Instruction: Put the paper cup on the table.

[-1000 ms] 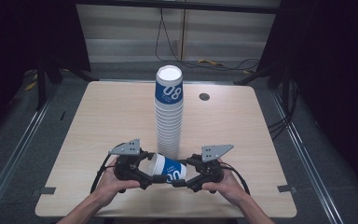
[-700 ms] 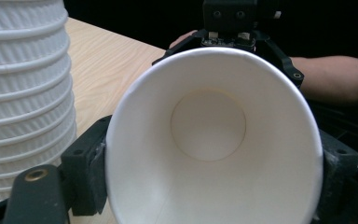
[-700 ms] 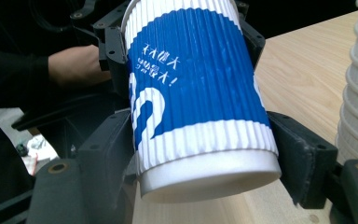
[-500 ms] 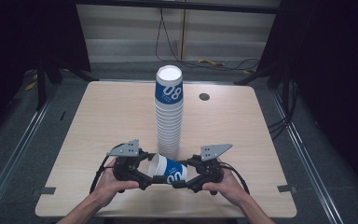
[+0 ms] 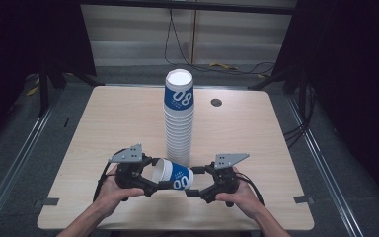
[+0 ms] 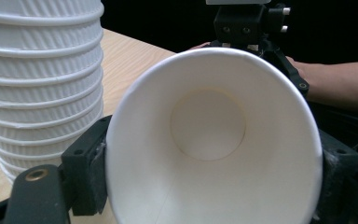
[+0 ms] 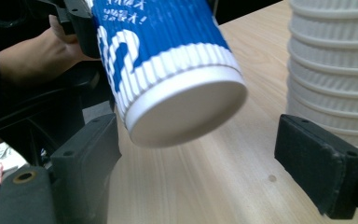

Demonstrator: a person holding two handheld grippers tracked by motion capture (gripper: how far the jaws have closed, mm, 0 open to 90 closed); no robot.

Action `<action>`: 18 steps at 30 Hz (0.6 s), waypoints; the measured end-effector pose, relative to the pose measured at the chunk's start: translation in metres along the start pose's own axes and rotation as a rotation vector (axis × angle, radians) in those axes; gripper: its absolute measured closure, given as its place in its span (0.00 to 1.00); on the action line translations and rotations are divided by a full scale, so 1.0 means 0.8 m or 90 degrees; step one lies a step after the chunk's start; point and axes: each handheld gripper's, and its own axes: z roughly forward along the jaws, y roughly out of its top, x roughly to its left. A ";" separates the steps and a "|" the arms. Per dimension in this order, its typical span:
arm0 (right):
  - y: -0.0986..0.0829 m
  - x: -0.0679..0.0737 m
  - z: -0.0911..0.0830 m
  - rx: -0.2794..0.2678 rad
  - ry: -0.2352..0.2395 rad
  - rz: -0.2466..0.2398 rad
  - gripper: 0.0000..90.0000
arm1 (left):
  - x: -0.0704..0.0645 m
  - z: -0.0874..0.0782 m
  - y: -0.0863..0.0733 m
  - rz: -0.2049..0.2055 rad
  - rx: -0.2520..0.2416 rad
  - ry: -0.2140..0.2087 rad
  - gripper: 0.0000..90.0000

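On the table (image 5: 103, 123), a pale wood-grain top with rounded corners and a small dark round grommet (image 5: 216, 102) set in it right of the stack (image 5: 178, 123), the room around falls away dark: grey floor, metal rails at both sides, cables trailing along a light panel behind. The stack is a tall column of ribbed white paper cups, its top one banded blue with white print. Just in front of its foot a single cup (image 5: 172, 174) lies on its side in the air, ribbed, blue and white, smooth white inside. The left gripper (image 5: 150, 178) pinches it at the rim, black pads pressed against both sides of the mouth. The right gripper (image 5: 193, 181) stands spread wide, its jaws flanking the cup's round base without touching.
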 end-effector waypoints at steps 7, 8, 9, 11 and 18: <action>0.002 -0.001 -0.011 0.009 -0.031 0.001 0.16 | 0.002 -0.004 0.000 0.000 0.023 0.022 0.21; 0.002 -0.001 -0.012 0.010 -0.035 0.001 0.16 | 0.003 -0.006 -0.001 0.001 0.026 0.026 0.21; 0.002 -0.002 -0.014 0.010 -0.041 0.000 0.16 | 0.003 -0.008 0.000 0.000 0.030 0.030 0.21; 0.002 -0.002 -0.017 0.009 -0.047 0.005 0.16 | 0.005 -0.011 0.000 0.001 0.037 0.038 0.21; 0.001 -0.003 -0.028 0.012 -0.079 0.008 0.16 | 0.012 -0.022 -0.002 -0.006 0.061 0.063 0.21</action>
